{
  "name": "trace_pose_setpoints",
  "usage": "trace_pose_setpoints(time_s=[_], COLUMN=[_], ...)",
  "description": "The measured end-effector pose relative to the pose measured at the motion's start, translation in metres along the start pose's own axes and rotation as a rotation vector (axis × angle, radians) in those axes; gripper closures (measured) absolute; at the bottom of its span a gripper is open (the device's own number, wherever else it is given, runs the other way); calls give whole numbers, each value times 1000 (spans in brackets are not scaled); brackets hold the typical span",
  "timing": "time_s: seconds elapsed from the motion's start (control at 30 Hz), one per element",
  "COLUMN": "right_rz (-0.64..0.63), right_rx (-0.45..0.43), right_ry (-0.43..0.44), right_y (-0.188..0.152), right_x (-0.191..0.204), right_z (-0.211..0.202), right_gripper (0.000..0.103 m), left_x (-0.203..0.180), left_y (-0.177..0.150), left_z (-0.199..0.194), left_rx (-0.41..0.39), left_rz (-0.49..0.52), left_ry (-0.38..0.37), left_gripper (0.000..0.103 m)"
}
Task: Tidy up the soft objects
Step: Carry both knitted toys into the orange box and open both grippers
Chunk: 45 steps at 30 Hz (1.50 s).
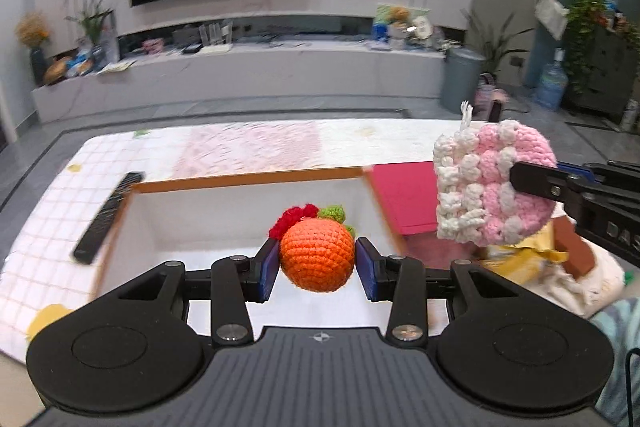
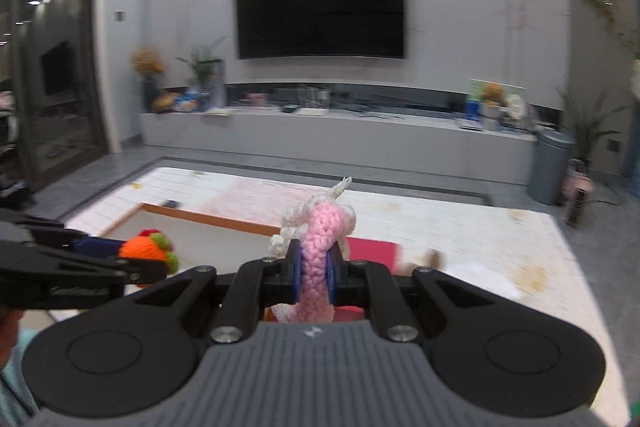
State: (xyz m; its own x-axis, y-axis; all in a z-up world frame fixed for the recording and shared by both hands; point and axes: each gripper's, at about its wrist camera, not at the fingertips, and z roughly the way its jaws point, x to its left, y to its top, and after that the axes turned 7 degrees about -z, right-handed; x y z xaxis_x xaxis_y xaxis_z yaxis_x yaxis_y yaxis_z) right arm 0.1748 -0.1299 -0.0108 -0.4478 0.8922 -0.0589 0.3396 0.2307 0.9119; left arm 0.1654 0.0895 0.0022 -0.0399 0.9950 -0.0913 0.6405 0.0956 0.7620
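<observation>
Crochet toys (image 1: 316, 254) – 2 | box (image 1: 248, 179) – 1 | fingers: left grips orange, right grips pink (image 1: 494, 185)

Black left gripper (image 1: 317, 269) with blue pads, silver screws, ribbed grey housing, matching right gripper (image 2: 316, 277)

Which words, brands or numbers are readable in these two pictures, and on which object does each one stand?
"DAS": raised letters, cut off by the picture's edge, on the black right gripper that pinches the pink and white crocheted pad.
Raised lettering on the black left gripper, holding the orange crocheted ball: too blurred.
Slim black remote control: buttons unreadable.
</observation>
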Motion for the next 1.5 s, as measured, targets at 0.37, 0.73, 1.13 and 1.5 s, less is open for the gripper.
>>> trace_pose_setpoints(time_s=[0.37,0.73,1.13,1.5], right_rz=[-43,-85,-70,-120], right_rx=[119,343,480,484], right_ry=[196,313,374,342], right_y=[22,-2,-21,-23], right_x=[70,111,128,134], right_z=[84,172,214,213], right_gripper=[93,93,93,84], left_x=[70,99,111,121], left_y=[10,-3,-15,-19], left_z=[50,90,130,137], left_rx=[197,374,504,533], left_rz=[-45,53,90,68], left_ry=[80,124,106,121], left_gripper=[57,57,57,51])
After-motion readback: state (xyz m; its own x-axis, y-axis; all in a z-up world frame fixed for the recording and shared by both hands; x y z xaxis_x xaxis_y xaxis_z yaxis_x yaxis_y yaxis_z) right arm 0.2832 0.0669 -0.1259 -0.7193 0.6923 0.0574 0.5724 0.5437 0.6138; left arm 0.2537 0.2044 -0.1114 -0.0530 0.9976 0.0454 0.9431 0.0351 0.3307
